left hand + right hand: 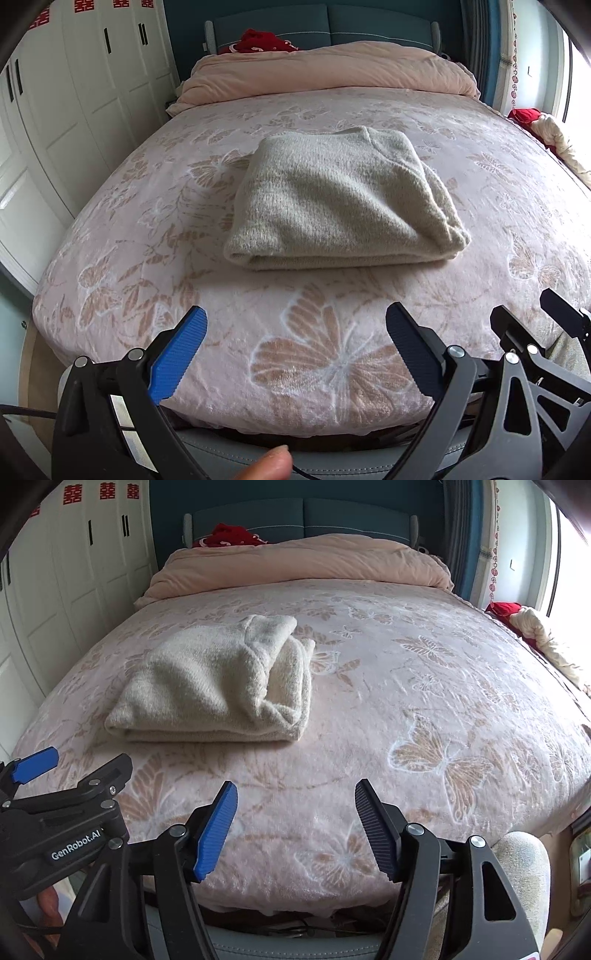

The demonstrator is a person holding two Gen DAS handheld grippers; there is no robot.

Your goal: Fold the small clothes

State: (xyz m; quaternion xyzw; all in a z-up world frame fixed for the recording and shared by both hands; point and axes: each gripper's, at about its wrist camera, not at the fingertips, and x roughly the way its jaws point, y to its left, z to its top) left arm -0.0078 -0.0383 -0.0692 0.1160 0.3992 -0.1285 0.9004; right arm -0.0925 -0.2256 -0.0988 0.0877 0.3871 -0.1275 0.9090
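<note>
Left gripper (pixel 295 328) and right gripper (pixel 295 805), lower frame, both stand spread apart and empty above the bed (pixel 110 221). One folded cream sweater (pixel 340 199) lies centre frame, untouched. Risk: its loose right-hand layers could splay if nudged. Count: two grippers, one sweater, one rolled quilt (pixel 332 70).

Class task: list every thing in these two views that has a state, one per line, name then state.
left gripper: open, empty, above the near bed edge
right gripper: open, empty
cream sweater: folded, lying on the bed
pink duvet: bunched at the headboard
wardrobe doors: shut
</note>
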